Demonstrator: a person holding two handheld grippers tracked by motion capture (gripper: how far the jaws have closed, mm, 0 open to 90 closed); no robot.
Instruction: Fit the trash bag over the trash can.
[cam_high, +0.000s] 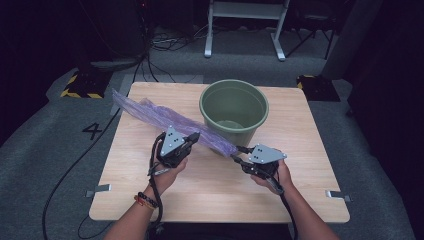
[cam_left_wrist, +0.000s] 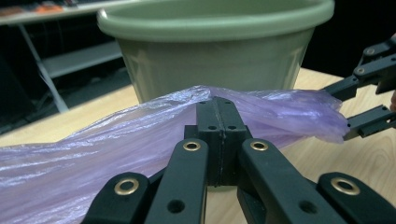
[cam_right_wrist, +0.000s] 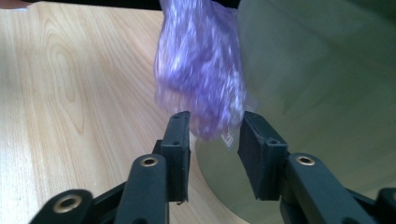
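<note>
A long, crumpled purple plastic bag (cam_high: 160, 116) (cam_left_wrist: 116, 144) (cam_right_wrist: 201, 70) stretches slantwise over the wooden table (cam_high: 300, 150), from its far left corner to just in front of a green bucket (cam_high: 245, 134) (cam_left_wrist: 215, 60) (cam_right_wrist: 317, 93). My left gripper (cam_high: 195, 136) (cam_left_wrist: 217, 109) is shut on the bag, pinching it partway along. My right gripper (cam_high: 236, 156) (cam_right_wrist: 215, 121) (cam_left_wrist: 348, 107) sits at the bag's near end with its jaws apart. The bag's tip hangs between them, unpinched. The bucket stands upright just behind both grippers.
The bucket takes up the table's far middle. Small metal brackets (cam_high: 100, 190) (cam_high: 337, 195) sit at the table's near corners. On the grey floor lie cables (cam_high: 165, 42), yellow-black striped blocks (cam_high: 80, 85) and a white frame's legs (cam_high: 245, 30) beyond the table.
</note>
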